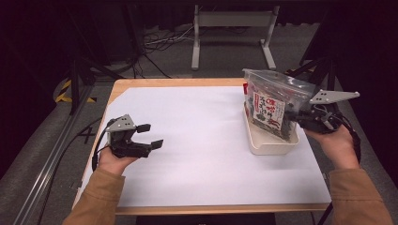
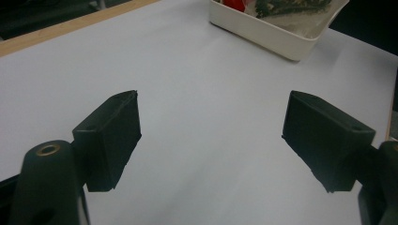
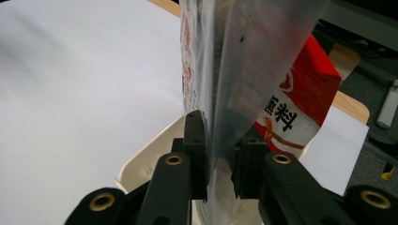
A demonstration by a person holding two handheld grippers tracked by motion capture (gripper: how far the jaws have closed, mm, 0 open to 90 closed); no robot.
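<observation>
Right claw (image 1: 292, 118) clamped on the edge of a clear snack bag (image 1: 272, 101), jaws pinching the plastic from both sides; bag upright, its lower end down inside the cream tray (image 1: 263, 143) directly below and ahead of that claw, red-and-white printed packet (image 3: 300, 101) just behind the film. Tray resting on the white sheet (image 1: 206, 140) over the wooden table (image 1: 123, 85). Well apart across the sheet, left claw (image 1: 151, 136) spread wide with nothing between its jaws, hovering low above bare paper, tray far ahead of it
</observation>
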